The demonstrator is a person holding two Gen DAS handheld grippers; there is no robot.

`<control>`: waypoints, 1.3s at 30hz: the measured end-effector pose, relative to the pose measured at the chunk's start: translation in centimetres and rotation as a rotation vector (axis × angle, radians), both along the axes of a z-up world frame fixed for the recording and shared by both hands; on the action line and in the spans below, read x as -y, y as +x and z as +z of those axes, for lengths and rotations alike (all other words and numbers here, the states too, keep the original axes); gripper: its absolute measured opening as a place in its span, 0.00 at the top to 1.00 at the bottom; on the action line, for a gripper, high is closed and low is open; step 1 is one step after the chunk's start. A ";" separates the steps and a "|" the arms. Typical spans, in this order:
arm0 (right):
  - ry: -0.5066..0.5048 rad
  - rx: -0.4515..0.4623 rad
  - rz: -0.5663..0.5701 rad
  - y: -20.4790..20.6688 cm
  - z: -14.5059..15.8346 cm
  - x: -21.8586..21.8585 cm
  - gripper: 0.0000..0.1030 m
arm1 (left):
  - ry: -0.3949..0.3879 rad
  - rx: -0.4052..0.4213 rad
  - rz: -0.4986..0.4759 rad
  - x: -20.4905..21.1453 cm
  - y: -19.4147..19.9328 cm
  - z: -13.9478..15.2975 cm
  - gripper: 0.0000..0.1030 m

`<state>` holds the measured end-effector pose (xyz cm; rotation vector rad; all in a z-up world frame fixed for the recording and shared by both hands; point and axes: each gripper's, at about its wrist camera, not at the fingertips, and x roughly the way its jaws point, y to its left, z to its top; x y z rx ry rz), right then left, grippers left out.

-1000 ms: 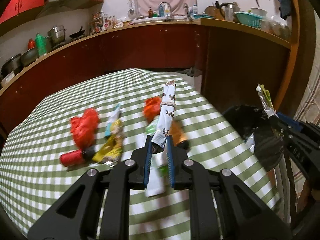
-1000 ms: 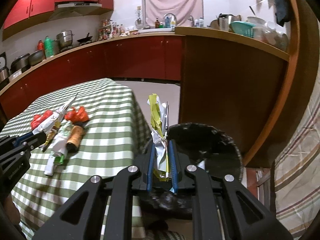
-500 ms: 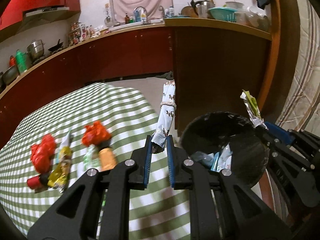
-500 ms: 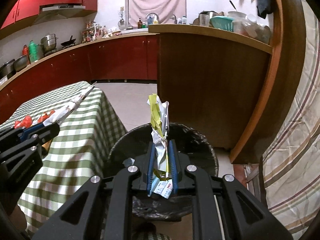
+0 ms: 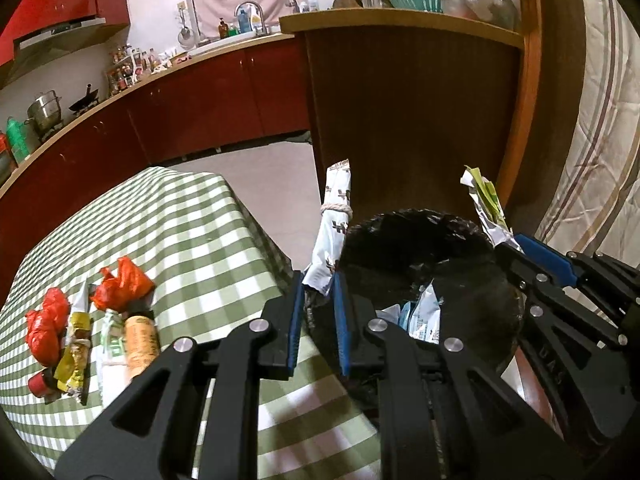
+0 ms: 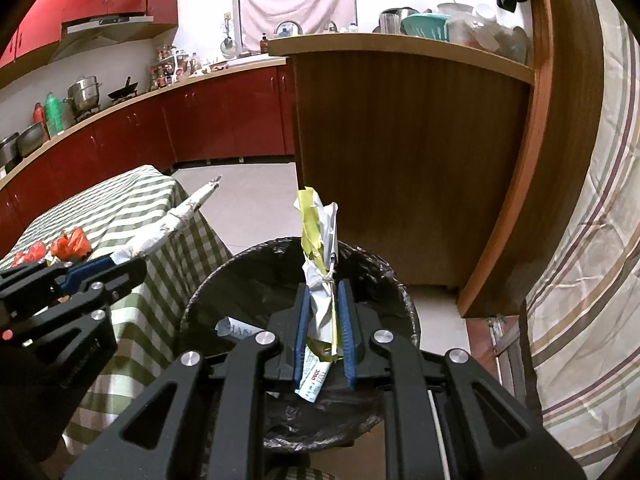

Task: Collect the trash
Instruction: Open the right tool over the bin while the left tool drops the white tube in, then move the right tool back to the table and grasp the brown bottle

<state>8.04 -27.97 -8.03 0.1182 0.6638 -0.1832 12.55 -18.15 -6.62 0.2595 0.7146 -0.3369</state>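
Observation:
My left gripper [image 5: 318, 280] is shut on a white tied wrapper [image 5: 334, 220] and holds it at the table's right edge, beside the rim of the black-lined trash bin [image 5: 424, 232]. My right gripper [image 6: 323, 292] is shut on a yellow-and-white tied wrapper [image 6: 318, 232] and holds it above the bin [image 6: 256, 264]. The bin holds a few white and blue wrappers [image 5: 424, 312]. In the right wrist view the left gripper [image 6: 108, 262] shows at the left with its white wrapper [image 6: 172, 224]. In the left wrist view the right gripper [image 5: 516, 248] shows at the right.
On the green checked table [image 5: 180, 224] lie several pieces of trash: red bags [image 5: 120, 284], a yellow wrapper [image 5: 76, 344], a brown bottle [image 5: 140, 336]. A wooden counter [image 6: 400, 160] stands behind the bin. A striped curtain [image 6: 580, 280] hangs at the right.
Both grippers have swung right, away from the table middle toward the bin, each still holding its wrapper. The bin now lies under the right gripper.

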 end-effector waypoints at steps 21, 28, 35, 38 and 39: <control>0.059 0.003 -0.010 0.0 0.2 0.7 0.72 | -0.007 -0.040 0.022 -1.5 -0.4 0.4 0.61; 0.069 -0.002 0.065 0.2 0.9 -2.3 0.72 | 0.009 -0.044 0.085 -5.7 -1.2 1.2 0.60; 0.073 -0.002 0.172 0.8 1.8 -6.9 0.72 | 0.020 -0.048 0.200 -12.3 -2.0 2.1 0.55; 0.068 -0.001 0.212 1.0 2.1 -8.8 0.72 | 0.029 -0.054 0.260 -15.4 -2.3 2.1 0.55; 0.069 -0.001 0.228 1.1 2.2 -9.6 0.71 | 0.031 -0.058 0.283 -16.4 -2.3 2.0 0.54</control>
